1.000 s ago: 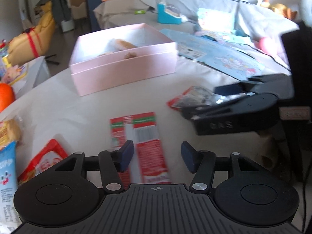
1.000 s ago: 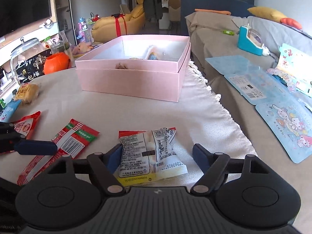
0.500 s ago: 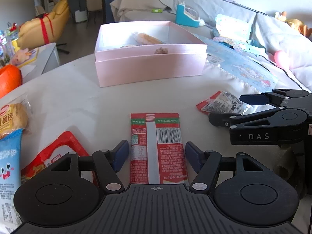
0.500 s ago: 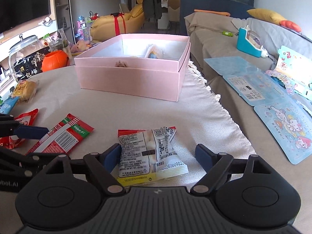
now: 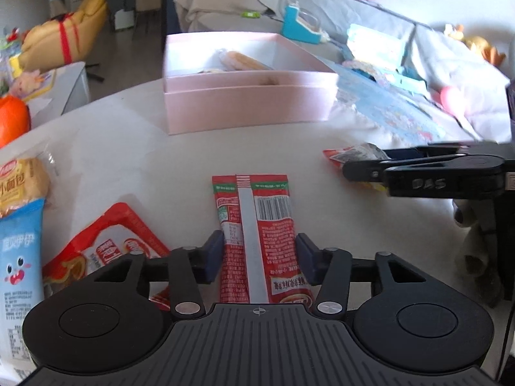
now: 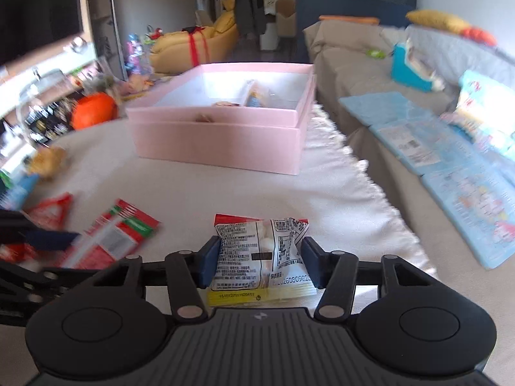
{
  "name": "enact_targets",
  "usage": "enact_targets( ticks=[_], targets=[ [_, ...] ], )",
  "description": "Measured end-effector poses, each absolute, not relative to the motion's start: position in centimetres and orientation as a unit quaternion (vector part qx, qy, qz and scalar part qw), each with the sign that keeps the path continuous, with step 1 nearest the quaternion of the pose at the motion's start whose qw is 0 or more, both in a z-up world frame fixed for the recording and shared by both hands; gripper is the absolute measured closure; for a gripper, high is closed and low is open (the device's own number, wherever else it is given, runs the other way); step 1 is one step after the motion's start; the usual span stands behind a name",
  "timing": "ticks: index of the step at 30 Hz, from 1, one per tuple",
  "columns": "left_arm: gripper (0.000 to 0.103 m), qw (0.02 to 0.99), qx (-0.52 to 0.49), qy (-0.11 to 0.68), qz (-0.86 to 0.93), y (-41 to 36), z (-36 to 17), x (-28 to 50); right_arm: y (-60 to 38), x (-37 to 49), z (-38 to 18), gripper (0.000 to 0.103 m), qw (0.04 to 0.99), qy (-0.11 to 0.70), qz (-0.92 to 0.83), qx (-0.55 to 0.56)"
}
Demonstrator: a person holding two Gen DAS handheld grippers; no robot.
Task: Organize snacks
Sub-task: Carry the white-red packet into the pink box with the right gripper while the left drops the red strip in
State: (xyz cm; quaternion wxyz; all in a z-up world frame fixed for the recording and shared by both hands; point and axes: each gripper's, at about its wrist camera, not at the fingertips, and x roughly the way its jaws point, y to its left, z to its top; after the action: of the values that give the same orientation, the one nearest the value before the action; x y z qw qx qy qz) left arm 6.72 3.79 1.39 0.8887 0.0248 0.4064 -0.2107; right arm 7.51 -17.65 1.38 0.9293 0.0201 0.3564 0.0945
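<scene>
A long red sausage packet lies on the white tablecloth between my left gripper's blue pads. The jaws are closing, and both pads touch the packet's edges. My right gripper is closing too. Its pads press the sides of a clear printed snack packet, which crumples between them. The open pink box stands behind both packets, with a few snacks inside. In the right wrist view the same box is straight ahead. The right gripper shows from the side in the left wrist view.
A red snack bag, a blue packet and a bread packet lie at the table's left. An orange ball sits further back. The cloth's fringed edge runs along the right, with a sofa holding blue sheets beyond.
Both grippers' jaws have narrowed onto their packets. The left gripper slid so that the red packet is now centred between its pads. The right wrist view is now blurred.
</scene>
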Motion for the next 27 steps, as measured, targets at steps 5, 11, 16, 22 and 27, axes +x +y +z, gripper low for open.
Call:
enact_targets(
  ticks=[5,11,16,22,27],
  targets=[
    [0.051,0.905,-0.02,0.376,-0.196,5.4,4.5,8.3,-18.3,7.4,3.2,0.05,0.933,0.34,0.107,0.044],
    [0.05,0.942,-0.043,0.274,-0.19,4.7,11.9,13.5,-18.1,7.3,4.1,0.05,0.935,0.332,0.117,0.042],
    [0.048,0.92,-0.13,0.301,-0.217,4.1,12.2,22.6,-16.8,7.6,3.6,0.05,0.93,0.343,0.129,0.033],
    [0.05,0.928,-0.168,0.275,-0.188,7.8,10.4,21.1,-16.3,7.3,3.5,0.05,0.93,0.347,0.121,0.005],
    [0.05,0.928,-0.184,0.278,-0.168,12.0,9.4,16.0,-17.5,8.4,8.3,0.05,0.949,0.289,0.127,0.012]
  ],
)
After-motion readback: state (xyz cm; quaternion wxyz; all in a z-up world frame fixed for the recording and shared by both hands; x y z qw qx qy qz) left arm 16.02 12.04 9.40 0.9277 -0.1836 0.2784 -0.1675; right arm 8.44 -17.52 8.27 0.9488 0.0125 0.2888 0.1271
